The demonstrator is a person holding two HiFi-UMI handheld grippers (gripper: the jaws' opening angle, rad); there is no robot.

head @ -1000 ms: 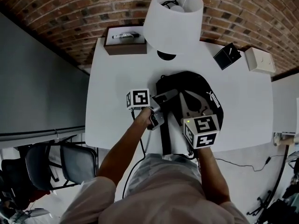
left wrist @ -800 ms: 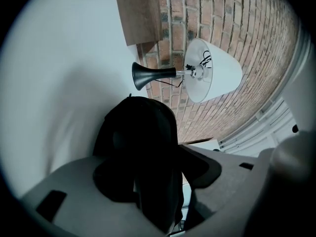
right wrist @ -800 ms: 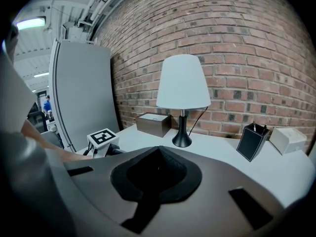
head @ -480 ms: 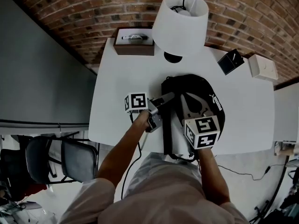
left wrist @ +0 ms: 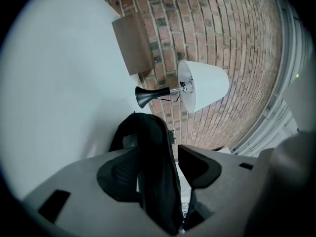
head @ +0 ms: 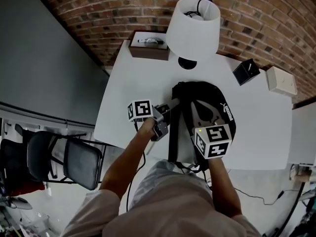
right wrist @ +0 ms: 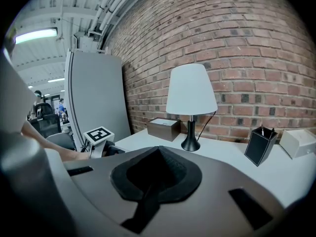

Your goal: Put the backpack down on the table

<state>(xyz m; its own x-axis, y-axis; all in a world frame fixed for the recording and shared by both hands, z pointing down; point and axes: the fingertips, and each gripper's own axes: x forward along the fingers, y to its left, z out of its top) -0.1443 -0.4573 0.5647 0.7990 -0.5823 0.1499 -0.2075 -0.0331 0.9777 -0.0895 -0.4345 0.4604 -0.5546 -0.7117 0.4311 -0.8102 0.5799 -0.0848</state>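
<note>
Jaws of right gripper point(right wrist: 157, 157) are hidden in head view under its cube point(head: 213, 140), which also covers the near end of the backpack point(head: 207, 100). Its own view shows them pressed together, pinching a thin strap point(right wrist: 143, 206); the bag's body is out of that view. Left gripper point(left wrist: 159, 164) is closed on a padded strap point(left wrist: 153, 172), and the jaws cut off most of the bag behind.

Backpack is black with a paler panel on top. It lies flat on the table point(head: 123, 102) near the front edge, straps trailing over that edge, just in front of the lamp point(head: 193, 21).

White print on the bag's right side looks like PUMA (too small to be sure). Brown box point(head: 148, 48) has something pale on top, can't tell what. Black holder point(head: 246, 72) and white box point(head: 282, 80) sit at the far right, no legible text.
</note>
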